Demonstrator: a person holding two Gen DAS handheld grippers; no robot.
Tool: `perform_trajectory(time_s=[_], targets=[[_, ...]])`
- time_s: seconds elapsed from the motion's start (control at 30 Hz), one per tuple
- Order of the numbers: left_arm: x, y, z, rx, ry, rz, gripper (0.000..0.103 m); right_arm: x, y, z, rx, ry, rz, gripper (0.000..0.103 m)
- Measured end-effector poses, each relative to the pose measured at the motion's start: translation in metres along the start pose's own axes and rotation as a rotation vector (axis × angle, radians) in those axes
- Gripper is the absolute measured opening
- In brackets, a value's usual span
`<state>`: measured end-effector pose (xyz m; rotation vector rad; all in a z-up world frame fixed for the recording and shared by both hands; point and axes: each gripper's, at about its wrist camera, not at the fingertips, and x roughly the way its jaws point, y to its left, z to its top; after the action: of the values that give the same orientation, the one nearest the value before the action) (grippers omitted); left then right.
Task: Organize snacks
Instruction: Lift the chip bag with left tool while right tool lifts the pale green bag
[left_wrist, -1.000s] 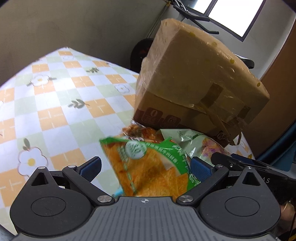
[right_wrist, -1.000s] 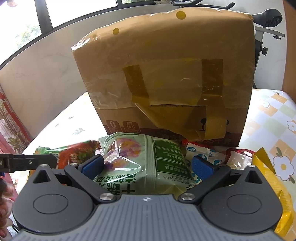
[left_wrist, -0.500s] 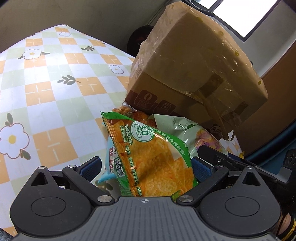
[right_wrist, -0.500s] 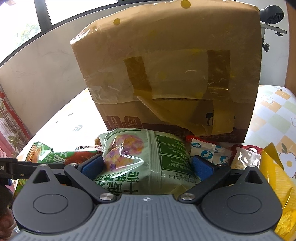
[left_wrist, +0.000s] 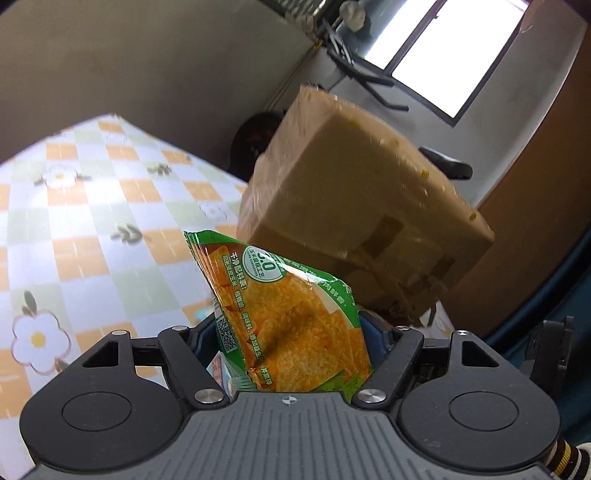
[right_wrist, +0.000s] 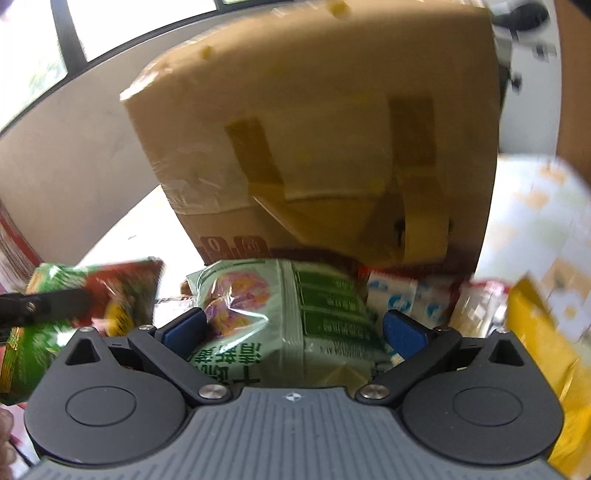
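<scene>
Left gripper (left_wrist: 291, 328): jaws have just been closing; the pads now pinch the orange chip bag (left_wrist: 291, 321) near its lower end, so it is grasped.
Chip bag: stands up out of the jaws, lifted off the checked tablecloth (left_wrist: 74, 229), its top corner in front of the taped cardboard box (left_wrist: 354, 206).
Right gripper (right_wrist: 293, 330): released; blue pads either side of the pale green snack bag (right_wrist: 288, 314), which lies in front of the box with small white packets (right_wrist: 395, 299) and a yellow bag (right_wrist: 539, 339) to its right. Contact with the pads not clear.
Risk, slip: puffy, slick film held low; the bag may slide out or swing if moved fast.
Risk, crush: hard squeeze could break chips or burst the seam.
Risk, collision: box sits close ahead; a raised bag could clip it.
Risk, crowding: the two grippers work near each other; the left one's load shows at the right view's left edge.
Risk, extra pick: something pale blue lies just under the chip bag; may drag along.
</scene>
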<state>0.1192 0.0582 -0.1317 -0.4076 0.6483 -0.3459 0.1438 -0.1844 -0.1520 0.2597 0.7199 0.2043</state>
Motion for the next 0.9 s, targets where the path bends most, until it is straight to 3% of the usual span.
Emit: perform_trajectory(time_s=[0.3, 0.5, 0.9], targets=[[-0.004, -0.004, 0.015, 0.04, -0.053, 0.073, 0.077, 0.016, 0.003, 0.005, 0.006, 0.054, 0.027, 0.101], [-0.008, -0.005, 0.017, 0.057, -0.072, 0.101, 0.077, 0.007, 0.002, 0.003, 0.02, 0.038, 0.068, 0.088], [-0.019, -0.007, 0.02, 0.069, -0.109, 0.132, 0.077, -0.02, 0.009, 0.001, -0.017, -0.011, 0.079, 0.084]])
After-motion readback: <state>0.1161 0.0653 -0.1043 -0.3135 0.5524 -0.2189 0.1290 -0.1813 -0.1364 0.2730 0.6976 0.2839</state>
